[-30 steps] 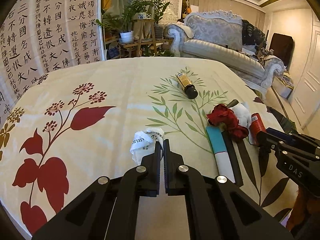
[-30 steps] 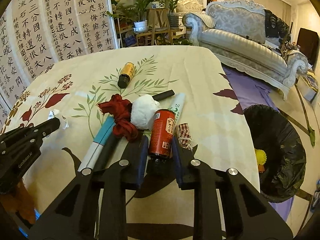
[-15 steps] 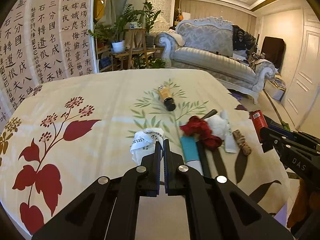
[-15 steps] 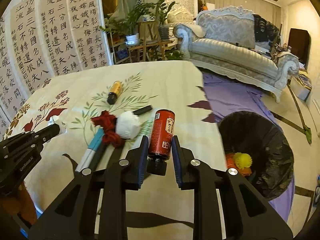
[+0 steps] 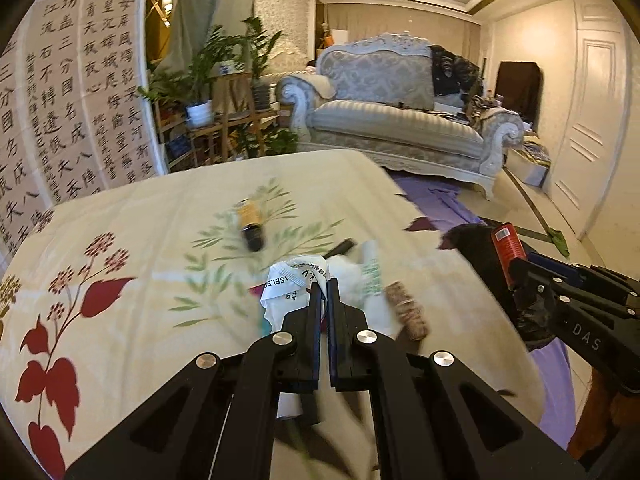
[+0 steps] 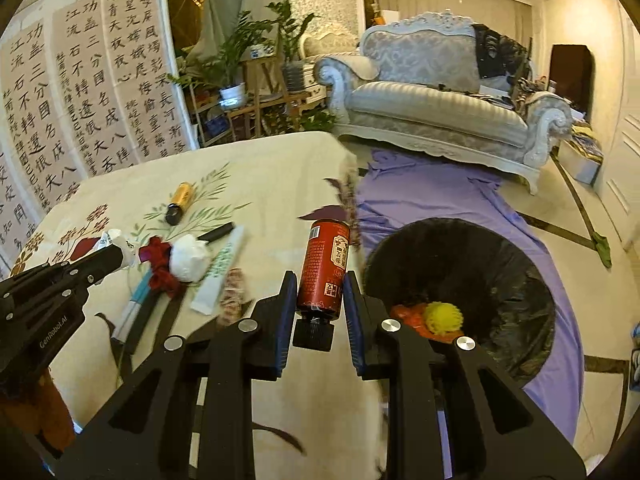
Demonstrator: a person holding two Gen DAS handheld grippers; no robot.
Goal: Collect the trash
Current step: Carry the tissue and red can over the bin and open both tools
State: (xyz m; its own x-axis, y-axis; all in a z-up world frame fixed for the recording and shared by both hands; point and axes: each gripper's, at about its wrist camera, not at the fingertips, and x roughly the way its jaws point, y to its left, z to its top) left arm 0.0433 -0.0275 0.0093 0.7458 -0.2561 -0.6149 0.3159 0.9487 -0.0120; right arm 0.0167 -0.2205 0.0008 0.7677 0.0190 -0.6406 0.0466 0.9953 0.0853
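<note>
My left gripper (image 5: 323, 286) is shut on a crumpled white printed wrapper (image 5: 291, 285), held above the floral tablecloth (image 5: 132, 240). My right gripper (image 6: 316, 280) is shut on a red bottle (image 6: 326, 266) with a black cap, carried at the table's right edge beside the black-lined trash bin (image 6: 472, 264). In the left wrist view the same red bottle (image 5: 507, 246) shows at the right, in the right gripper (image 5: 520, 268). On the table lie a yellow-and-black bottle (image 6: 179, 203), a red cloth (image 6: 160, 264), a white wad (image 6: 189, 258), a white tube (image 6: 218, 276) and pens (image 6: 134, 312).
The bin holds a yellow ball (image 6: 442, 318) and something orange. It stands on a purple sheet (image 6: 420, 196) on the floor right of the table. A grey sofa (image 6: 432, 104), plant stands (image 6: 256, 92) and a calligraphy screen (image 6: 80, 100) lie beyond the table.
Both grippers have moved right across the table with their loads. The red bottle has come from over the table's clutter to the table's edge, beside the bin.
</note>
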